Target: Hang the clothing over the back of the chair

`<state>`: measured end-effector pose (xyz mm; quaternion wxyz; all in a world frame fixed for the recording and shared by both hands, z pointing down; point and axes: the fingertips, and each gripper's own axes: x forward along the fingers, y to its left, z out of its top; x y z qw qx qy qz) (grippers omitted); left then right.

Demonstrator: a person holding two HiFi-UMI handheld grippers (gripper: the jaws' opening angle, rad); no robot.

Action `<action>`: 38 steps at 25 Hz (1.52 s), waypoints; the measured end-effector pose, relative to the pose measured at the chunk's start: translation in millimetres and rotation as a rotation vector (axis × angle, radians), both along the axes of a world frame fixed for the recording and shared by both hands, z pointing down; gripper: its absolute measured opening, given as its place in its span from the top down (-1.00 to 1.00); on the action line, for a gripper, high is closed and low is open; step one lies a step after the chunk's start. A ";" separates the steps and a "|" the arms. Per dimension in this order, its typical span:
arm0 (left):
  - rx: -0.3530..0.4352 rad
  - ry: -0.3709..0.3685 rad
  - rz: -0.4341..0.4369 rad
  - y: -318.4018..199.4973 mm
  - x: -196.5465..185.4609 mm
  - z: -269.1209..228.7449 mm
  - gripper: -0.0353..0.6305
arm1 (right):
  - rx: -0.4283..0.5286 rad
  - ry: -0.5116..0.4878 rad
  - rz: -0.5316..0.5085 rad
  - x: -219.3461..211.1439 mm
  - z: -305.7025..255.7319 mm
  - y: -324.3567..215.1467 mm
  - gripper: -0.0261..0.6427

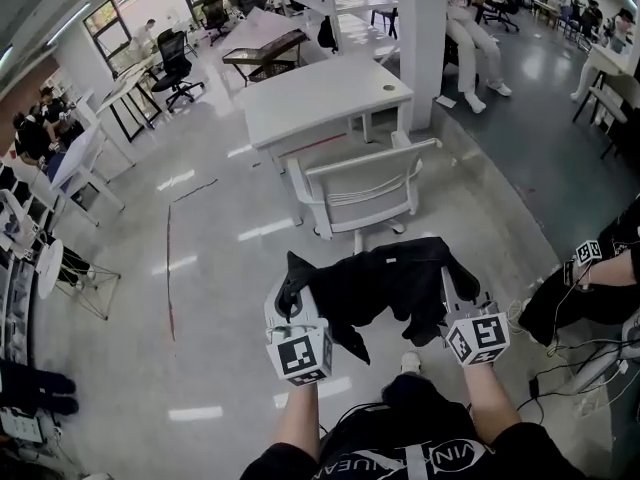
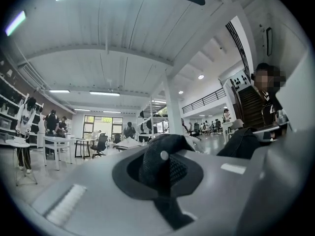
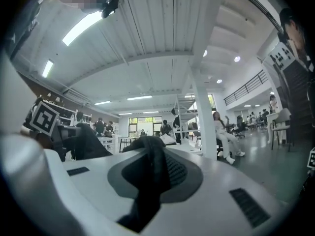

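Observation:
A black garment (image 1: 385, 286) hangs stretched between my two grippers, above the floor in front of me. My left gripper (image 1: 290, 293) is shut on its left edge, and dark fabric with a small button (image 2: 162, 163) fills the jaws in the left gripper view. My right gripper (image 1: 458, 293) is shut on the right edge, where black cloth (image 3: 147, 173) bunches between the jaws. A white mesh-back office chair (image 1: 362, 188) stands just beyond the garment with its back toward me, beside a white desk (image 1: 325, 96).
A white pillar (image 1: 420, 38) rises right of the desk. A seated person (image 1: 470, 28) is behind it, and another person in black (image 1: 590, 288) is at my right. More desks, black chairs (image 1: 175, 63) and people fill the far left and back.

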<state>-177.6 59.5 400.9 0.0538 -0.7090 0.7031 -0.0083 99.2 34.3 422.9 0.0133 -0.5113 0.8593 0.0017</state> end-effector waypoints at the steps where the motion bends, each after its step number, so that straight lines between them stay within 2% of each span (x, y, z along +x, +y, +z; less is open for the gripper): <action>1: -0.001 0.003 -0.011 -7.0 2.6 1.5 0.85 | 0.001 0.005 -0.010 1.8 -0.1 -9.4 0.77; 8: -0.016 0.018 -0.068 -55.6 15.2 5.7 0.85 | -0.002 0.021 -0.080 6.8 -1.1 -69.5 0.77; 21: 0.038 0.002 -0.150 -132.7 43.8 -12.7 0.85 | 0.045 -0.001 -0.206 16.0 -16.9 -161.6 0.77; 28: 0.056 0.027 -0.150 -174.5 50.4 -33.9 0.85 | 0.064 -0.046 -0.204 16.3 -31.2 -204.9 0.77; 34: 0.086 -0.024 -0.122 -205.8 61.6 -71.8 0.85 | 0.110 -0.065 -0.204 17.8 -64.7 -231.2 0.77; 38: 0.113 -0.004 -0.117 -232.9 53.6 -93.7 0.85 | 0.150 -0.062 -0.204 6.1 -85.2 -255.5 0.77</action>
